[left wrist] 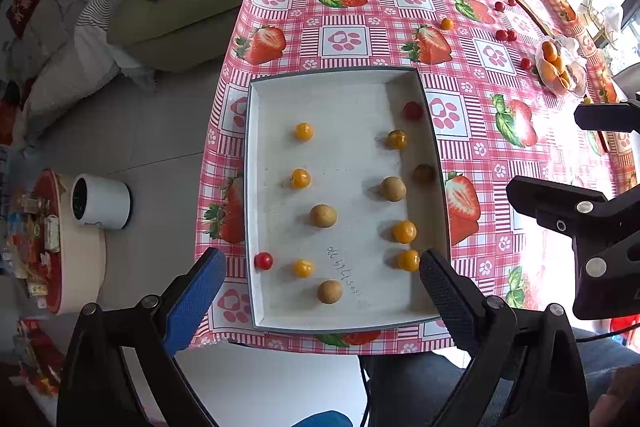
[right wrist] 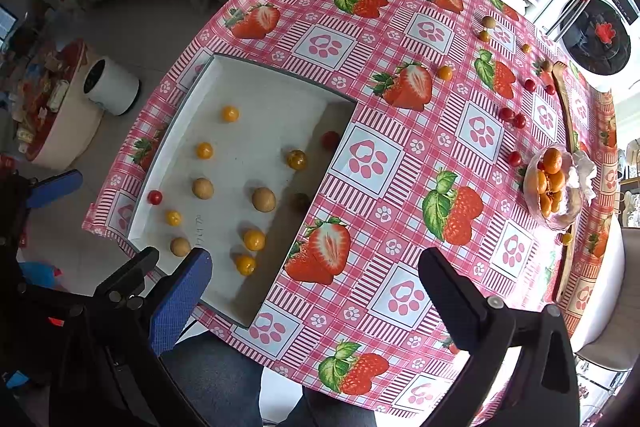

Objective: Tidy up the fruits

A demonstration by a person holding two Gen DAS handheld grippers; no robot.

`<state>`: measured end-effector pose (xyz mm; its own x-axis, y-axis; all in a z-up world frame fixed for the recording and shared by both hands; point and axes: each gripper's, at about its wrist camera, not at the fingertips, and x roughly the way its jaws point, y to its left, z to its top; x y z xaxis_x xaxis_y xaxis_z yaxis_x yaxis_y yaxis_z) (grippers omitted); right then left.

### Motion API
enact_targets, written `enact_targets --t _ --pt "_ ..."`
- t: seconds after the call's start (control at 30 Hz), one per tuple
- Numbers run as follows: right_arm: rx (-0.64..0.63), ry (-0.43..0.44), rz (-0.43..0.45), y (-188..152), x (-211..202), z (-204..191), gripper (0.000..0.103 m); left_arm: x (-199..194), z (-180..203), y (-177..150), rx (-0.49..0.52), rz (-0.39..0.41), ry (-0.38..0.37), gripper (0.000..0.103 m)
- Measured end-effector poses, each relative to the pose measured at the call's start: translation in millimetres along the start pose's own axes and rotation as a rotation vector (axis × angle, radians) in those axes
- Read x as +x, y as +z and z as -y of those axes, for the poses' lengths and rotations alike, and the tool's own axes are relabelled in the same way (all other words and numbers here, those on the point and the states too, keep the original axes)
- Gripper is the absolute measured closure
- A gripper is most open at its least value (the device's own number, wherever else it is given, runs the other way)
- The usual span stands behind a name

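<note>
I have both tools hovering above the near edge of the worktop with its pink checked strawberry-print tablecloth (left wrist: 360,27). My left hand-held gripper (left wrist: 320,291) is spread wide with nothing between its blue-padded fingers (left wrist: 196,299); below it sits the shallow white rectangular cardboard tray with grey rim (left wrist: 348,99). My right hand-held gripper (right wrist: 316,291) is likewise wide apart and empty, hanging over bare cloth just right of the tray.

Inside the tray I count small round fruits in two loose columns: yellow-orange ones such as the one nearest the right wall (left wrist: 408,260), tan-brown ones including one at the near end (left wrist: 329,291), a red cherry tomato against the left wall (left wrist: 263,261) and another red one in the far right corner (left wrist: 412,110).

Farther off, well apart from the tray, loose red and orange fruits (right wrist: 512,117) lie scattered on the cloth, near a clear bowl of orange citrus (right wrist: 554,183).
</note>
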<state>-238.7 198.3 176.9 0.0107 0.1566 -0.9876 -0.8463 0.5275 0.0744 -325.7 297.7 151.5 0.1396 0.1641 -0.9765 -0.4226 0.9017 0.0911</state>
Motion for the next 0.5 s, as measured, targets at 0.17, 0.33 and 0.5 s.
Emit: enact_targets --t 0.17,0.33,0.5 --pt "-0.001 0.001 -0.003 -2.4 1.1 0.3 0.0 0.8 0.9 0.1 0.005 -0.004 -0.006 0.005" --pt "-0.003 0.001 -0.003 -1.2 1.0 -0.3 0.0 1.7 1.5 -0.1 0.009 -0.011 -0.014 0.005" --pt "-0.004 0.0 -0.004 -1.3 1.0 -0.8 0.0 1.5 2.6 -0.7 0.022 -0.01 -0.018 0.005"
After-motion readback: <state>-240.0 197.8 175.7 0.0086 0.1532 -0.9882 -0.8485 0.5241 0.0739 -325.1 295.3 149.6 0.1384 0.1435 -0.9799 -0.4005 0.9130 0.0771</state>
